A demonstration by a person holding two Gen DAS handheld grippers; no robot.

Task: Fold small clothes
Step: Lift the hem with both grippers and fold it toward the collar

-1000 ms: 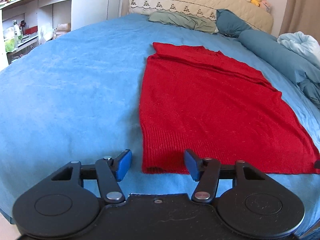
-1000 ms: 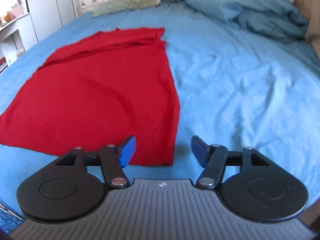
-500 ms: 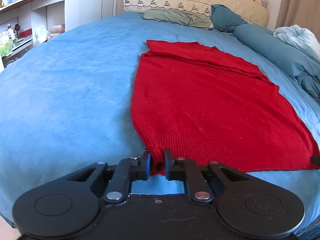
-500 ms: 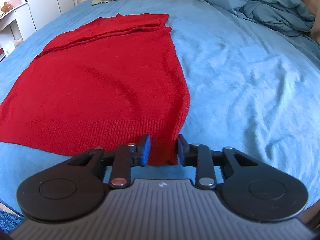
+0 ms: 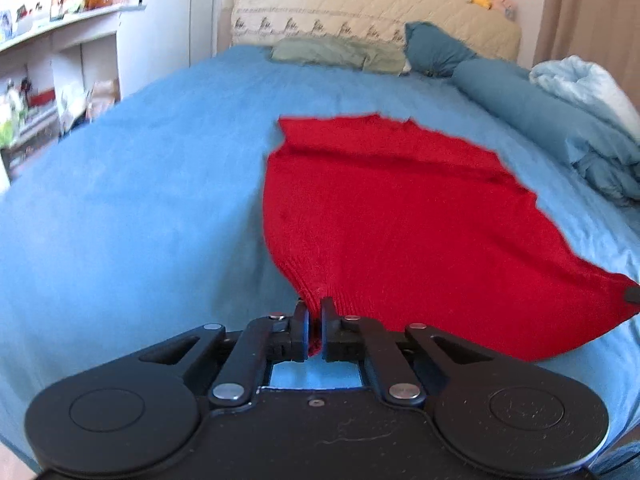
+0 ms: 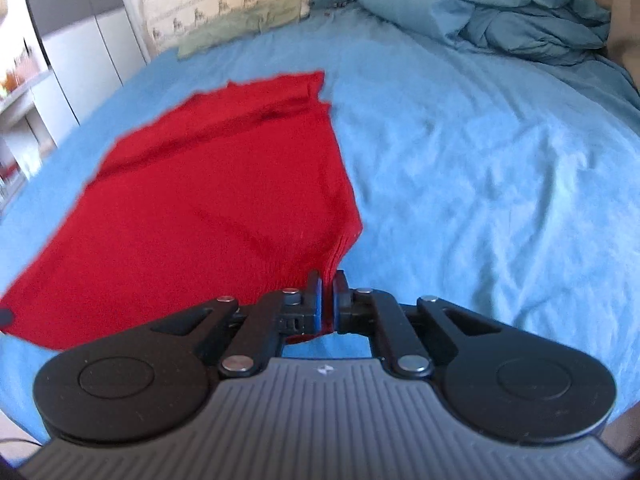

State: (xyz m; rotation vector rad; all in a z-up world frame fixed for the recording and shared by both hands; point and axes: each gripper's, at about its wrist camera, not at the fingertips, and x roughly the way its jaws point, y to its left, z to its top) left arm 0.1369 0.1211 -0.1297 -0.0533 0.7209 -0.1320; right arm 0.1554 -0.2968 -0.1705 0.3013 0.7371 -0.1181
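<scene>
Left wrist: pillows (image 5: 400, 54) beyond red sweater (image 5: 400, 216).

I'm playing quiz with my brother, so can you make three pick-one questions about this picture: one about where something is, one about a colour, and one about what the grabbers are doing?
1. Where does the sweater lie?
A. on the bed
B. on the floor
C. on a shelf

2. What colour is the sweater?
A. green
B. red
C. white

3. What are the two grabbers doing?
A. both wide open
B. both pinching the sweater's hem
C. holding a pillow

Answers:
1 A, the sweater is spread on the blue bed.
2 B, it is red all over.
3 B, the left gripper and the right gripper each pinch a near corner.
</scene>
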